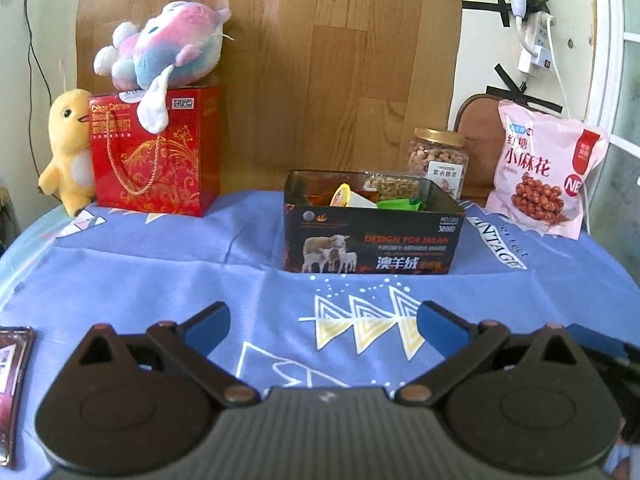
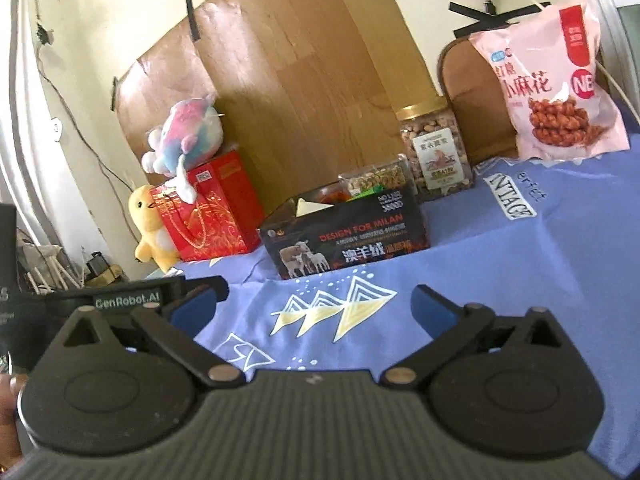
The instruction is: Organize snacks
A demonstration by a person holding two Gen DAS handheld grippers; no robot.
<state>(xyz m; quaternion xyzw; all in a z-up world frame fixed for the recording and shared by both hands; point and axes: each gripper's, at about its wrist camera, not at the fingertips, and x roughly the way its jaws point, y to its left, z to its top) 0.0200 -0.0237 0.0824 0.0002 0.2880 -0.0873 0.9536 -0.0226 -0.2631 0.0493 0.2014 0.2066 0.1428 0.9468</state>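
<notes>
Snack box (image 1: 372,240) lies lengthwise left-to-right, opening upward.

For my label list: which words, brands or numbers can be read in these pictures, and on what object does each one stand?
"DESIGN FOR MILAN", "澳羊绒": black box.
"小麻花": pink snack bag.
"VINTAGE", partly cut off: blue tablecloth.
"GenRobot.AI": left gripper, seen from the right wrist.
Too small or blurred: nut jar label, red gift bag text.

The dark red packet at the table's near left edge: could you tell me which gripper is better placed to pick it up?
Left, probably. The dark red packet lies just beside the open left gripper; the right gripper doesn't see it.
</notes>
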